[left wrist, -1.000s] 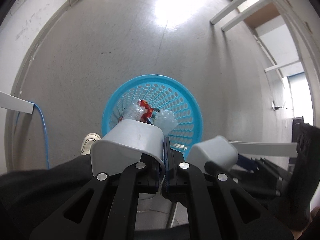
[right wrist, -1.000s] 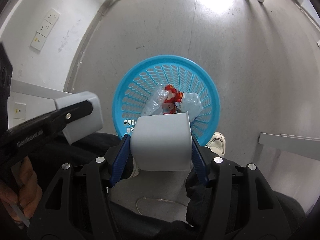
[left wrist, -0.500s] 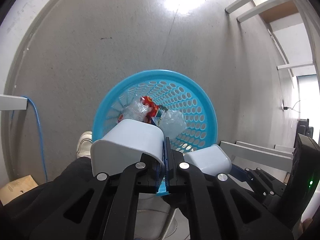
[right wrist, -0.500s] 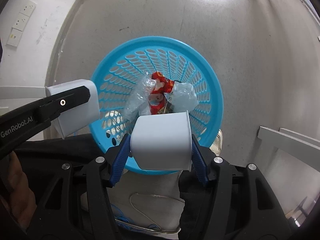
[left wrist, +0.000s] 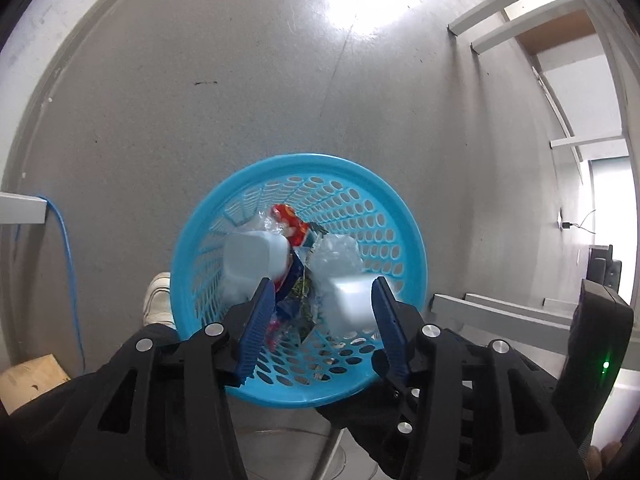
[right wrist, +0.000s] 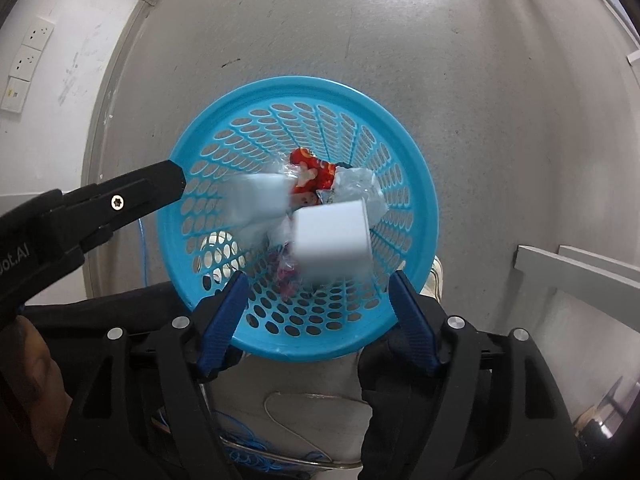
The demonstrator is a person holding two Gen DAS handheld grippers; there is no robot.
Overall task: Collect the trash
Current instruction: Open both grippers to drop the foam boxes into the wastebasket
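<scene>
Two hand-held grippers point straight down over a blue perforated basket [left wrist: 404, 216] standing on a grey floor [left wrist: 248, 80]. The left gripper [left wrist: 322, 300] has its blue-padded fingers [left wrist: 258, 320] spread wide and grips nothing; its tips hang just above the near part of the basket's rim. The right gripper [right wrist: 318, 298] stands the same way, its jaws parted and empty, with the basket's near rim showing between its two pads.

Two white cups appear inside the basket's opening, both blurred in the right wrist view. The left cup [left wrist: 254, 258] sits toward the left wall and the right cup [left wrist: 348, 304] lies just beside it, near the basket's middle; from these views one cannot tell whether they rest on the trash or hang in the air. Beneath and behind them lie a red snack wrapper [right wrist: 310, 172] and crumpled clear plastic [left wrist: 336, 252], heaped on the basket's bottom.

The right wrist view also catches one black finger of the left gripper [right wrist: 132, 196] reaching in from the left, level with the basket's left rim. A white shoe [left wrist: 158, 300] shows just left of the basket. A blue cable [left wrist: 66, 264] runs down the wall at the left, and a cardboard box [left wrist: 34, 376] sits in the lower left corner.
</scene>
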